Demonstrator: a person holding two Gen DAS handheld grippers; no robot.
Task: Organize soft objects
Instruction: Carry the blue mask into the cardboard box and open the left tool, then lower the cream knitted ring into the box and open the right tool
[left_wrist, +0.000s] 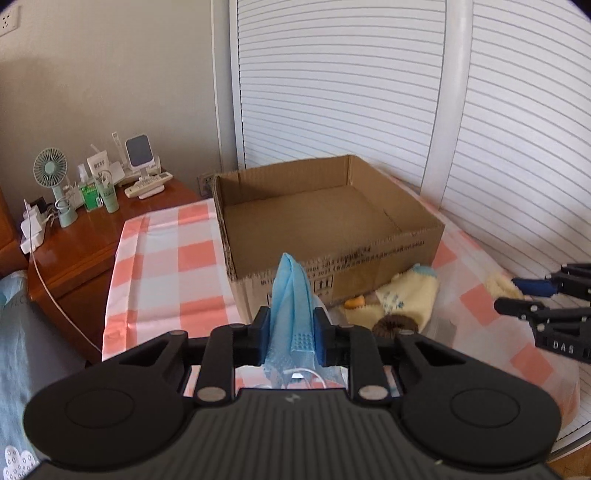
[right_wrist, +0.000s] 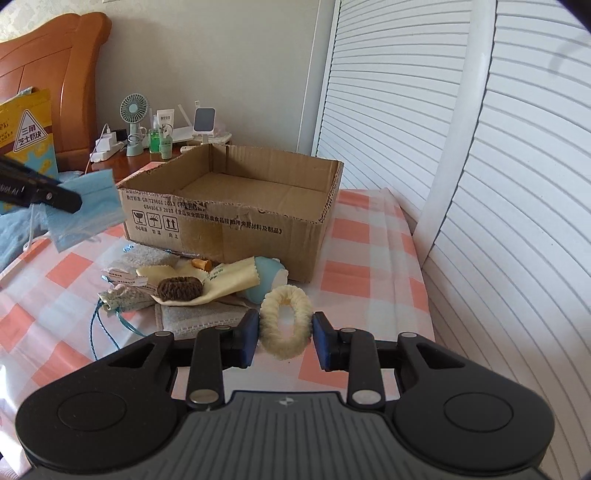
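My left gripper (left_wrist: 291, 332) is shut on a light blue face mask (left_wrist: 290, 299) that sticks up between its pads, lifted above the checked cloth in front of an open cardboard box (left_wrist: 325, 218). The same blue face mask (right_wrist: 88, 206) hangs from the left gripper's fingers (right_wrist: 62, 197) at the left of the right wrist view. My right gripper (right_wrist: 284, 334) is shut on a fluffy cream scrunchie (right_wrist: 284, 321), squeezed between both pads. A brown scrunchie (right_wrist: 180, 288) lies on a yellow cloth (right_wrist: 229, 280) near the cardboard box (right_wrist: 236, 199), which holds nothing I can see.
A pile of soft items, with grey cloths (right_wrist: 199, 317), a pale blue pouch (right_wrist: 266, 277) and a blue string (right_wrist: 99, 332), lies by the box. A wooden nightstand (left_wrist: 85, 240) with a small fan (left_wrist: 51, 173) and bottles stands at left. White louvred doors (left_wrist: 340, 85) rise behind.
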